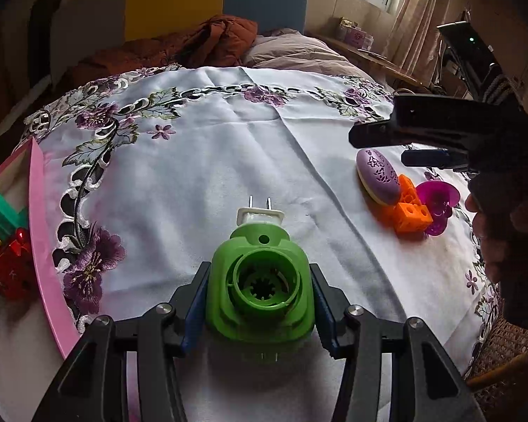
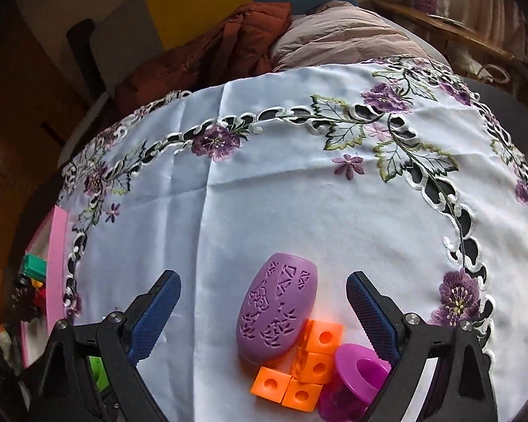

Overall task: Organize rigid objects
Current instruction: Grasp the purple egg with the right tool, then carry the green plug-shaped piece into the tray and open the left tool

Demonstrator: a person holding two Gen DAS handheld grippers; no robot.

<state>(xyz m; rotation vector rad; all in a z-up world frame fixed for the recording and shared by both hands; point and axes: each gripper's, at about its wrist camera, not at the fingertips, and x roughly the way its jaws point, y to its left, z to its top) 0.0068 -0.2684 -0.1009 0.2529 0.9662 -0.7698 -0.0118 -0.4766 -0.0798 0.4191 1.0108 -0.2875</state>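
Gripping a green plastic plug-in device (image 1: pixel 260 290) between their blue pads, the left tongs (image 1: pixel 260 302) held it just above the tabletop's white embroidered cloth (image 1: pixel 207 161), its white two-pin plug pointing away from the camera. The right tongs (image 2: pixel 264 313) stood wide and empty over a purple oval soap-shaped case (image 2: pixel 276 311), which lay far right of the green device. Touching that case were orange plastic cubes (image 2: pixel 306 372) joined in a cluster and a purple translucent cup (image 2: pixel 355 379). A pink tray (image 1: pixel 40 218) sat far left of the green device, holding toys.
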